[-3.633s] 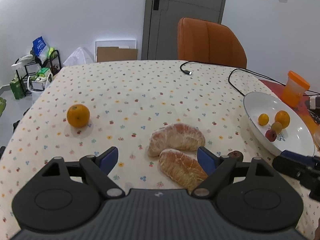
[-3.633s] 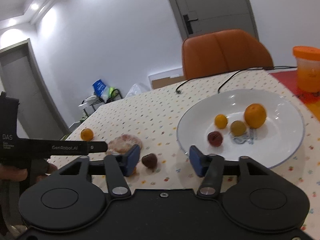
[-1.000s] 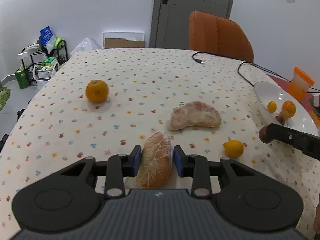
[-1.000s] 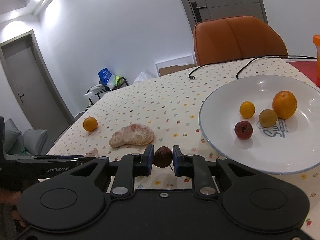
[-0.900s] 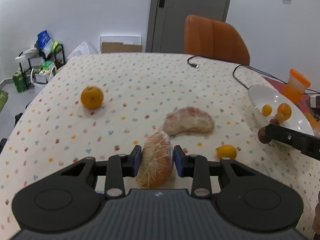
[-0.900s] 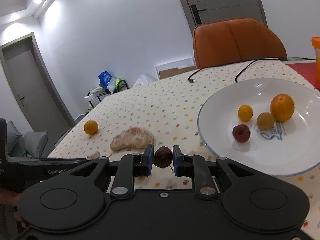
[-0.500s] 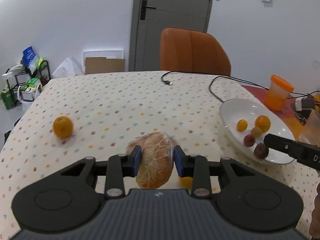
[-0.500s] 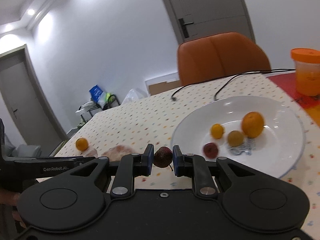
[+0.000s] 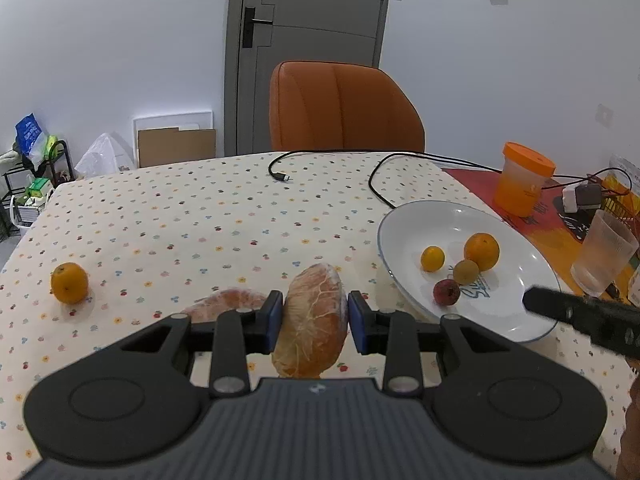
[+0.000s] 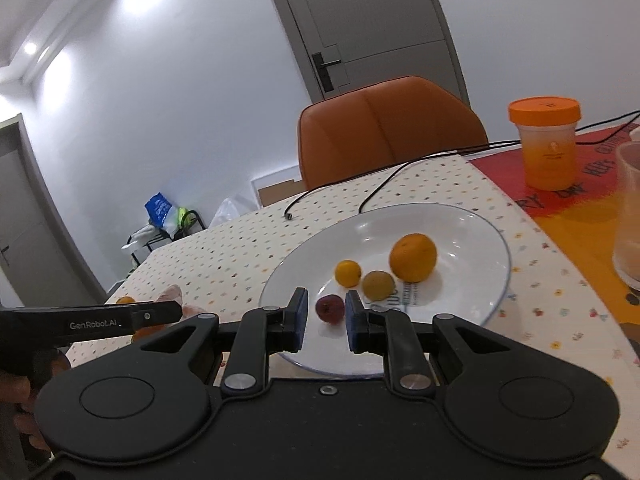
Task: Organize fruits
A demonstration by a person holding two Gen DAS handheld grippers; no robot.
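Left tool [image 9: 315,322] grips pomelo segment [image 9: 314,320] — right tool [image 10: 326,320] seemingly open over plate [image 10: 472,300].

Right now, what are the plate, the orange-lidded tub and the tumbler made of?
Plate: glossy white, ceramic or melamine; it shows soft highlights and a thin blue rim line.
Orange-lidded tub: likely plastic, with a translucent wall and a matte opaque lid.
Tumbler: clear, ribbed, frosted-looking; glass or plastic, cannot tell.
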